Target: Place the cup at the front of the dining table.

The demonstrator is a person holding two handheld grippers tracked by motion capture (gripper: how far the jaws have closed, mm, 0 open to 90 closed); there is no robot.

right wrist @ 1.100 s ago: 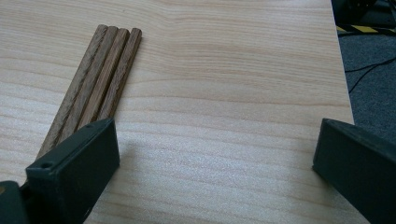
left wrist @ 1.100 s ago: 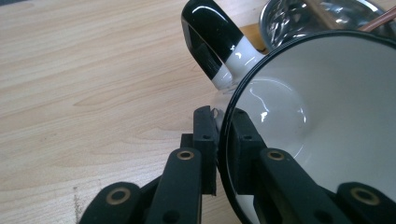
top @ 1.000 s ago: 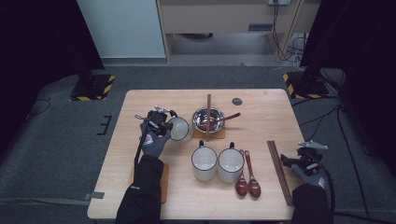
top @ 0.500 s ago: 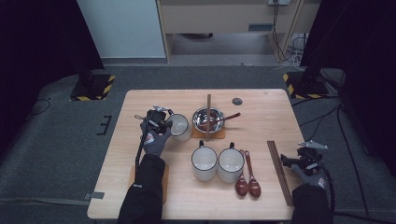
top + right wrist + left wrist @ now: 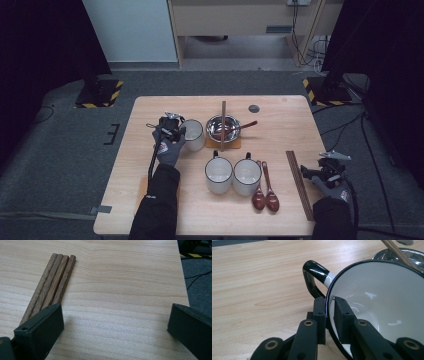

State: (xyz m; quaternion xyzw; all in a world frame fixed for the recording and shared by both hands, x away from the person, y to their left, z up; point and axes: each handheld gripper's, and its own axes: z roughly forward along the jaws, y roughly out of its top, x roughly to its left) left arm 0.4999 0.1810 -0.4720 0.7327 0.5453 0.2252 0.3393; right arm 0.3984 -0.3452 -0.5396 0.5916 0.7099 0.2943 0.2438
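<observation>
The white enamel mug with a black rim and handle (image 5: 372, 302) stood on the pale wooden desk (image 5: 150, 200) beside a steel bowl (image 5: 222, 127). The left gripper (image 5: 330, 315) clenched its rim beside the handle, one finger inside; letting go straight would avoid tipping it. The right gripper (image 5: 115, 322) gaped empty near dark chopsticks (image 5: 51, 282).

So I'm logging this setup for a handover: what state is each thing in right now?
left gripper: shut on the mug's rim.
mug: tilted, empty.
right gripper: open, nothing between the jaws.
chopsticks: lying flat, side by side.
two white mugs: upright, empty.
steel bowl: upright, spoon resting in it.
two wooden spoons: lying flat.
</observation>
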